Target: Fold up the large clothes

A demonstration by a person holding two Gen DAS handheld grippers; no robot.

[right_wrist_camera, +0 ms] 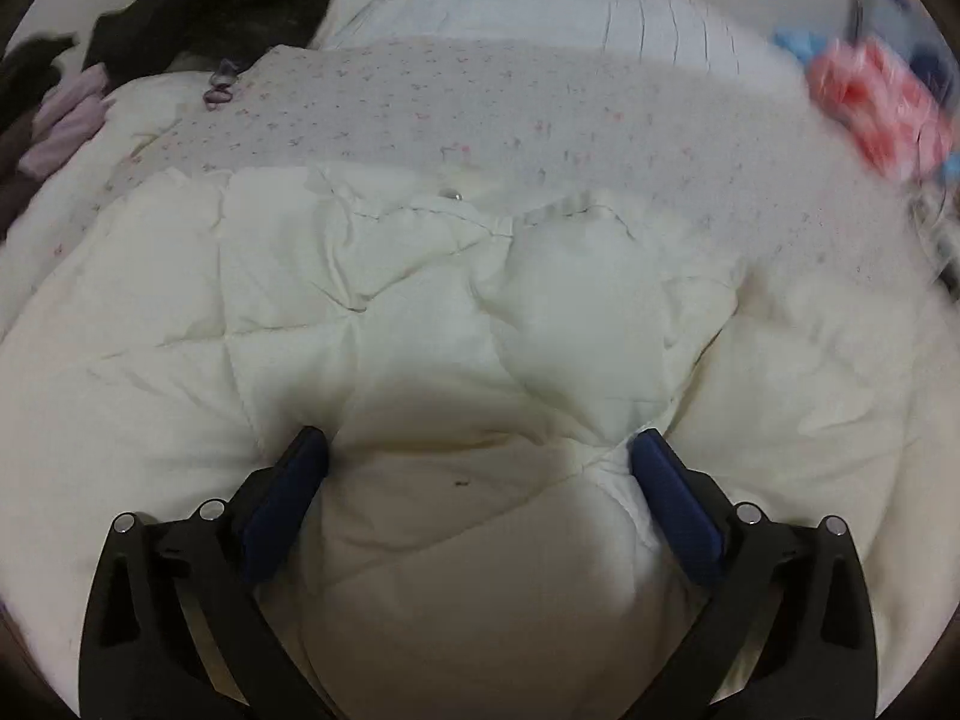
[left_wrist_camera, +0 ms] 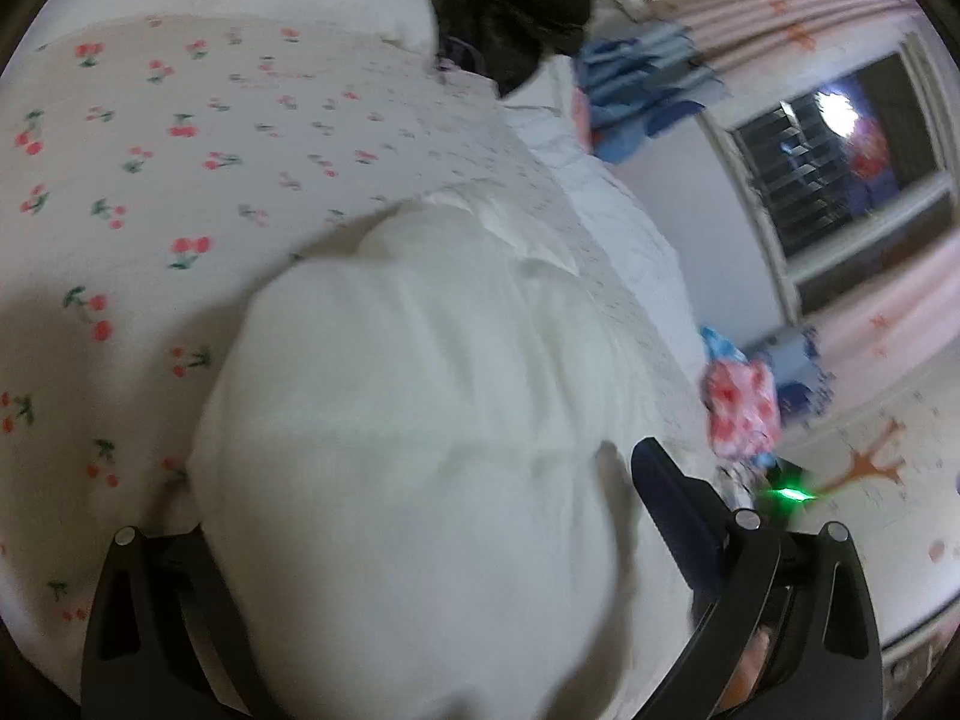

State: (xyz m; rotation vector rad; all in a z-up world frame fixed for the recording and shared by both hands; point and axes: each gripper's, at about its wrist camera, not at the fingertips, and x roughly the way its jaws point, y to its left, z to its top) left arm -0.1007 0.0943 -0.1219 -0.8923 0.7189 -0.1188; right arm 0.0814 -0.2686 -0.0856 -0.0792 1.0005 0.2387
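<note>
— White puffy jacket is spread on the bed, yes?
— Yes. Right gripper stands wide apart around one bulge. Left gripper has jacket between its fingers; whether it grips, I cannot tell.
— Edges?
— Dark clothes lie at the far corner; cherry sheet beside is bare.

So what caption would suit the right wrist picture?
Open right gripper pressing into a puffy white quilted jacket spread on a floral bed sheet.

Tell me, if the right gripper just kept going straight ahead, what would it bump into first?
Most likely the white puffy jacket: the right gripper has its jaws apart with padded fabric bulging between them already. Depth is hard to judge.
</note>
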